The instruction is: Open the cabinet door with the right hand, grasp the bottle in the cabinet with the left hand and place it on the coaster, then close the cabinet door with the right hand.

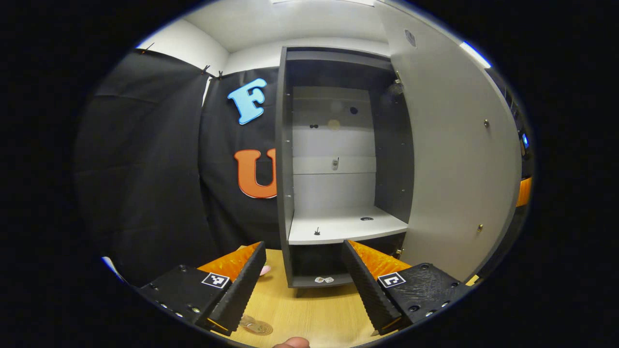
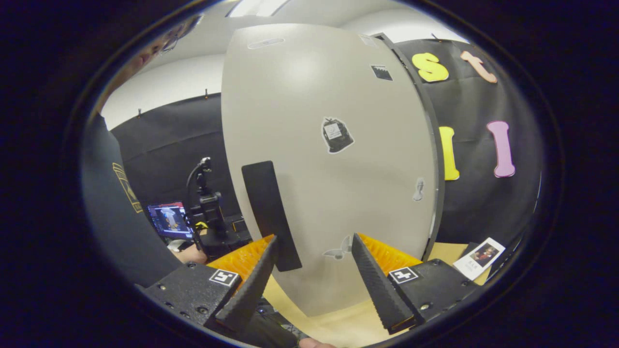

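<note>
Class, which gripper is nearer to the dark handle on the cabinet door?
Right. The right gripper faces the door's outer side, close to the handle. The left gripper faces the open cabinet instead.

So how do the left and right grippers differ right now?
The left gripper points into the open cabinet; the right gripper faces the door's outer side. The door's dark handle sits by one finger of the right gripper; the left gripper's fingers frame the cabinet's bottom compartment. Both are open, holding nothing.
</note>
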`<act>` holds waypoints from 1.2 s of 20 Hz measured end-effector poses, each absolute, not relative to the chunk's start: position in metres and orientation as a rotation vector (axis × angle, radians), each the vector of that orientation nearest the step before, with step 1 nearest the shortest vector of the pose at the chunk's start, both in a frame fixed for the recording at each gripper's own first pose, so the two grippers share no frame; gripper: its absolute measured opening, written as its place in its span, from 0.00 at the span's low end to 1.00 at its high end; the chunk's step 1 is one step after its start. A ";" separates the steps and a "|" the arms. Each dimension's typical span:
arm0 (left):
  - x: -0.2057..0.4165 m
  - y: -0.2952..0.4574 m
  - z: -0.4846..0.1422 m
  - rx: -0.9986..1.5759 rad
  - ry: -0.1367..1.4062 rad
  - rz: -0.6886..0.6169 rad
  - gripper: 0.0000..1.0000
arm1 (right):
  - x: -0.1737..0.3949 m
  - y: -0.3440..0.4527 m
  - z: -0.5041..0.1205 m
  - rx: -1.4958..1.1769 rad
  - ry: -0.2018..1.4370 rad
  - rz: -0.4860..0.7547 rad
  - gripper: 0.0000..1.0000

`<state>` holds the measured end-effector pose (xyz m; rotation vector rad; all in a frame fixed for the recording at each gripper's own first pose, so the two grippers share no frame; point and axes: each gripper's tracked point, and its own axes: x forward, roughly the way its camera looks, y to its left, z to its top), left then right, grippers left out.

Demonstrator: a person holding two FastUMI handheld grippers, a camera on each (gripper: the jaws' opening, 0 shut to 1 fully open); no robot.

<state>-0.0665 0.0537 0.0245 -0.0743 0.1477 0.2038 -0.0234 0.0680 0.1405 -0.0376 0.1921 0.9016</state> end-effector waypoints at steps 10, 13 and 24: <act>-0.095 0.090 0.005 -0.069 0.186 0.316 0.95 | 0.060 0.129 0.138 -0.090 0.178 0.907 0.96; -0.108 0.111 0.000 -0.092 0.193 0.362 0.95 | 0.083 0.148 0.140 -0.067 0.180 0.916 0.98; -0.112 0.123 -0.001 -0.103 0.186 0.369 0.95 | 0.100 0.165 0.117 -0.135 0.176 0.841 0.98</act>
